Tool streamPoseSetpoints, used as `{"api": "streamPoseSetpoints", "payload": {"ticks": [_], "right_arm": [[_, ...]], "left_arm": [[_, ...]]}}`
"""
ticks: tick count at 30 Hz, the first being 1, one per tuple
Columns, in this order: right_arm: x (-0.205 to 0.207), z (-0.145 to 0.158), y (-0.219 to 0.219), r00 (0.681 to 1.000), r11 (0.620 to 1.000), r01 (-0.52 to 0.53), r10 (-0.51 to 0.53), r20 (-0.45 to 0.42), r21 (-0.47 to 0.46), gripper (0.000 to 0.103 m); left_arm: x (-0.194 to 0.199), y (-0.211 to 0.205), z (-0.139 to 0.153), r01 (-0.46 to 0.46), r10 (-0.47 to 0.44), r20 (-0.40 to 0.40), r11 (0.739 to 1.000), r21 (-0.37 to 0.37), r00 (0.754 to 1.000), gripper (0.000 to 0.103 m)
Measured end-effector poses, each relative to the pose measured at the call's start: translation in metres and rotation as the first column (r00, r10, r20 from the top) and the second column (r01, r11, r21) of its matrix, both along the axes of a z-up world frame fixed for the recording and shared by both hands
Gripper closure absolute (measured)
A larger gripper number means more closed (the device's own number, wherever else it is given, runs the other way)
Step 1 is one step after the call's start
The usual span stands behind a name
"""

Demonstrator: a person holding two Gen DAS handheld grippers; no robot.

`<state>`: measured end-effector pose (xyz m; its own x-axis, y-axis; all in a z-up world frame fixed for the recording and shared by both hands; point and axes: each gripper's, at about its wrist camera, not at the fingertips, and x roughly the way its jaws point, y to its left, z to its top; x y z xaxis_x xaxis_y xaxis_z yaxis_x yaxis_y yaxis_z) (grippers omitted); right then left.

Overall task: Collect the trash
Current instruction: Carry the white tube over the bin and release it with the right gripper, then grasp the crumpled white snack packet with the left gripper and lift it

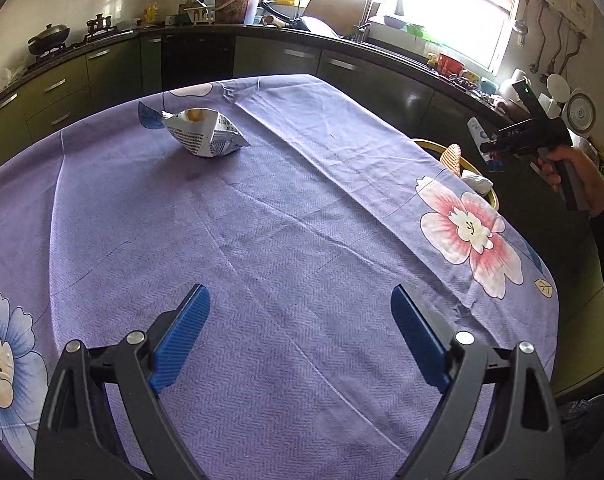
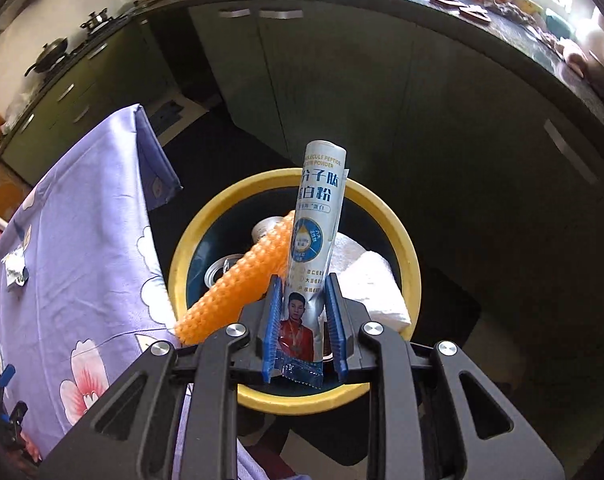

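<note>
the left claw [image 1: 297,336] hung with its blue ribbed pads spread wide apart and nothing between them, over the purple flowered cloth covering the bench [image 1: 261,216]. a crumpled white printed wrapper [image 1: 203,133] lay on the cloth toward the far left side, well apart from that claw. the right claw [image 2: 304,320], held by a person's hand [image 1: 562,164] beyond the bench's right edge, was clamped on a long white and blue powder sachet [image 2: 318,220], which pointed down over the round yellow-rimmed bin [image 2: 410,264]. inside the bin lay an orange bumpy foam sleeve [image 2: 237,280], a crumpled white paper towel [image 2: 366,276] and a metal can [image 2: 217,274].
</note>
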<state>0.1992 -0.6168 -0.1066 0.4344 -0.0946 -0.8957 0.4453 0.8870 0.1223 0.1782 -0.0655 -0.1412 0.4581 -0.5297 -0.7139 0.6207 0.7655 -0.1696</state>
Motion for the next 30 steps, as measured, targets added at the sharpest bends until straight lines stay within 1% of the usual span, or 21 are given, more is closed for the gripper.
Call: {"api": "streamPoseSetpoints", "payload": {"ticks": [1, 2, 3, 4, 7, 11, 15, 17, 20, 23, 25, 27, 28, 30], "right_arm": [[0.001, -0.003, -0.005, 1.000, 1.000, 0.012, -0.012, -0.006, 0.015, 0.079], [0.002, -0.008, -0.007, 1.000, 0.999, 0.017, -0.017, -0.008, 0.030, 0.070], [0.001, -0.009, -0.010, 1.000, 0.999, 0.031, -0.031, -0.005, 0.043, 0.055], [0.001, -0.009, -0.012, 0.999, 0.998, 0.045, -0.045, 0.000, 0.048, 0.052], [-0.010, 0.003, -0.008, 0.998, 0.998, 0.046, -0.048, 0.050, 0.040, 0.052], [-0.039, 0.023, 0.013, 0.992, 1.000, 0.001, -0.005, 0.123, 0.031, 0.046], [-0.073, 0.026, 0.037, 0.983, 0.998, -0.059, 0.053, 0.176, 0.028, 0.045], [-0.085, 0.020, 0.049, 0.979, 0.996, -0.081, 0.074, 0.188, 0.027, 0.045], [-0.093, 0.014, 0.059, 0.974, 0.992, -0.113, 0.098, 0.206, 0.059, 0.045], [-0.094, 0.013, 0.066, 0.965, 0.989, -0.131, 0.113, 0.237, 0.063, 0.045], [-0.096, 0.012, 0.066, 0.960, 0.988, -0.140, 0.121, 0.254, 0.059, 0.044], [-0.101, 0.009, 0.065, 0.954, 0.986, -0.154, 0.130, 0.270, 0.071, 0.044], [-0.101, 0.007, 0.064, 0.952, 0.984, -0.162, 0.135, 0.274, 0.077, 0.044], [-0.101, 0.003, 0.064, 0.949, 0.981, -0.176, 0.145, 0.280, 0.087, 0.044]], "left_arm": [[0.000, 0.000, 0.000, 0.000, 0.000, 0.000, 1.000, 0.000, 1.000, 0.016], [0.000, 0.000, 0.000, 0.000, 0.000, -0.001, 1.000, 0.000, 1.000, 0.016], [0.000, 0.000, 0.000, 0.000, 0.000, -0.002, 1.000, 0.001, 1.000, 0.016], [0.000, 0.000, 0.000, 0.000, 0.000, -0.003, 1.000, 0.001, 1.000, 0.016], [0.000, 0.000, 0.000, 0.004, -0.004, -0.001, 1.000, 0.005, 1.000, 0.015], [0.000, -0.002, -0.002, 0.007, -0.007, -0.005, 1.000, 0.011, 1.000, 0.014], [0.002, -0.004, -0.002, -0.011, 0.011, -0.001, 1.000, 0.028, 1.000, 0.014], [0.006, -0.005, -0.001, -0.034, 0.034, 0.001, 0.998, 0.048, 0.999, 0.014], [0.024, -0.010, 0.002, -0.071, 0.075, -0.071, 0.995, 0.066, 0.995, 0.014], [0.050, -0.021, 0.012, -0.114, 0.123, -0.118, 0.990, 0.080, 0.985, 0.014], [0.072, -0.030, 0.019, -0.145, 0.156, -0.157, 0.986, 0.079, 0.975, 0.014], [0.099, -0.037, 0.024, -0.189, 0.199, -0.230, 0.980, 0.067, 0.953, 0.014], [0.115, -0.040, 0.025, -0.212, 0.221, -0.278, 0.975, 0.065, 0.935, 0.014], [0.142, -0.045, 0.025, -0.271, 0.280, -0.347, 0.960, 0.075, 0.895, 0.014]]}}
